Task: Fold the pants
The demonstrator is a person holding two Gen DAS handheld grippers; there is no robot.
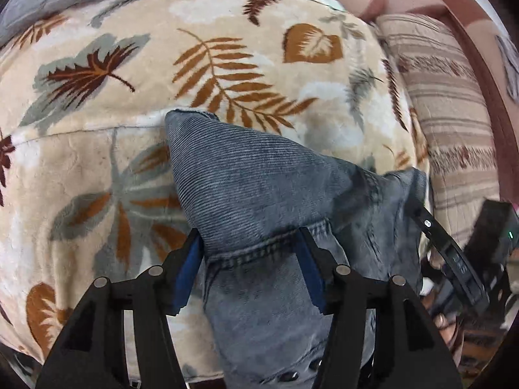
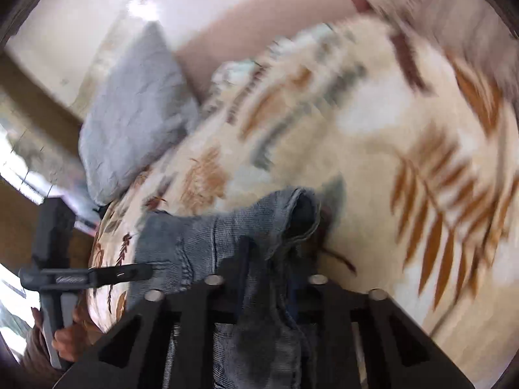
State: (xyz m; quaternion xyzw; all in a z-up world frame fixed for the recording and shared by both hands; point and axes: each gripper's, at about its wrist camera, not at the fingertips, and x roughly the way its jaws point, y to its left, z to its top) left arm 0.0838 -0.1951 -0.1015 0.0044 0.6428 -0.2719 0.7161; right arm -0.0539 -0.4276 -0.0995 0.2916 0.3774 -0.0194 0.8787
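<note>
A: Pants (image 1: 259,175), grey-blue corduroy, lie on a blanket (image 1: 227,48) printed with brown and grey leaves.

B: Where are they relative to the left tongs (image 1: 248,246)?

A: A hemmed fold runs between the two blue pads (image 1: 188,269). The jaws stand partly open, one on each side of the cloth, not pressing it. One point of fabric reaches away from the tongs across the blanket.

B: And the right tongs (image 2: 259,253)?

A: Their view is blurred. The jaws are closed on a bunch of the pants, and cloth spills between the black fingers toward the camera. A hem opening sits just past the tips.

B: Anything else?

A: A grey pillow (image 2: 136,113) lies well beyond, and a striped cloth (image 1: 447,113) edges the blanket. A hand (image 2: 69,337) holds the left tongs.
</note>
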